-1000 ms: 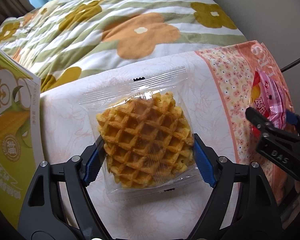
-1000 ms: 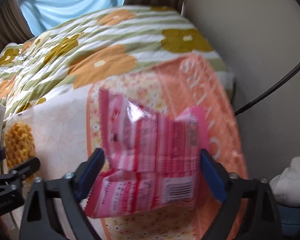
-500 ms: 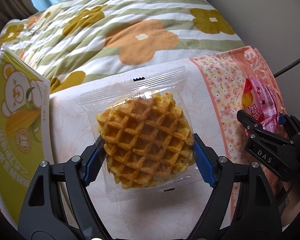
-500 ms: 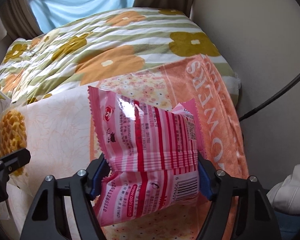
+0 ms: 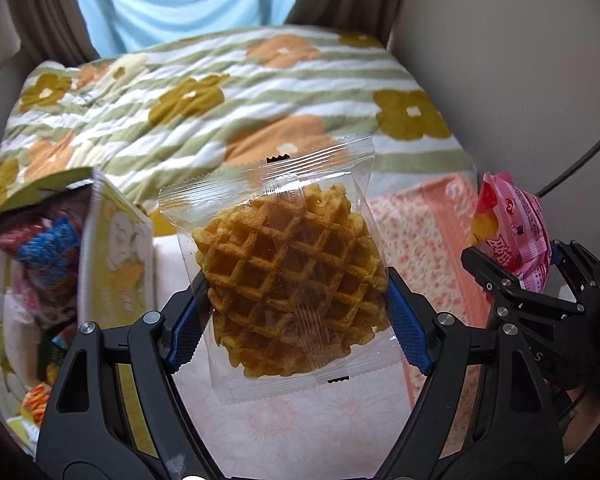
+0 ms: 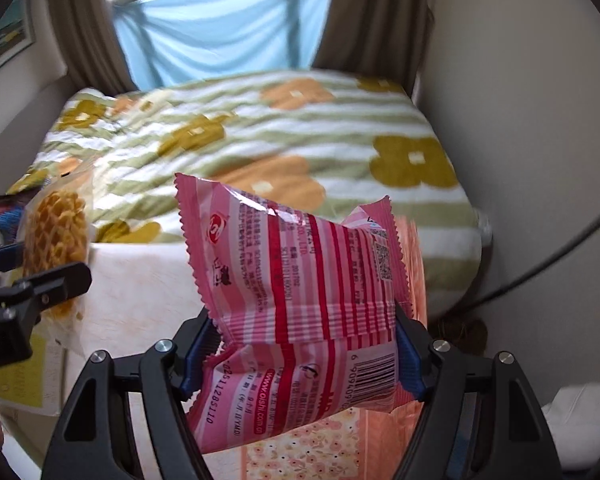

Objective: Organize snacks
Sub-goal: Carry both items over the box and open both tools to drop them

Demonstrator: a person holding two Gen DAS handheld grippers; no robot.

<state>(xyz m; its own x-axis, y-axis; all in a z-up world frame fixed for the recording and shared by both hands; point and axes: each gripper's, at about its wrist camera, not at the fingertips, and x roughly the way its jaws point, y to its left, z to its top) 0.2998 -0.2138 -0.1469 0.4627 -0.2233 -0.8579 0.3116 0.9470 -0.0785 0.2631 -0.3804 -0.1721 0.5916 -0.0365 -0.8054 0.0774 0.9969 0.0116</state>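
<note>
Left wrist view: the left tool (image 5: 292,312) has its two blue-padded fingers closed against the sides of one waffle packet (image 5: 288,276), a clear wrapper with a single golden waffle inside, held up off the surface. To the left of this tool stands one open yellow-green snack box (image 5: 116,248) with a bear printed on its flap; several small wrapped snacks lie inside, too blurred to count. To the right, the right tool (image 5: 512,276) carries one pink snack bag (image 5: 512,236), seen edge-on. Below and ahead of the left tool is a pale cloth with an orange floral border (image 5: 420,248), and beyond it a bed quilt (image 5: 228,92) with green stripes and flowers.

Right wrist view: the right tool (image 6: 300,348) pinches the one pink snack bag (image 6: 300,280) between both fingers, crumpling its lower half; the barcode side faces the camera. The bag hangs clear of the orange-bordered cloth (image 6: 308,452) beneath. Off to the left, the left tool (image 6: 40,276) holds the waffle packet (image 6: 56,240), well apart from the pink bag. Ahead lies the same quilt (image 6: 260,132), with a blue sheet (image 6: 220,32) and two brown curtains behind.
</note>
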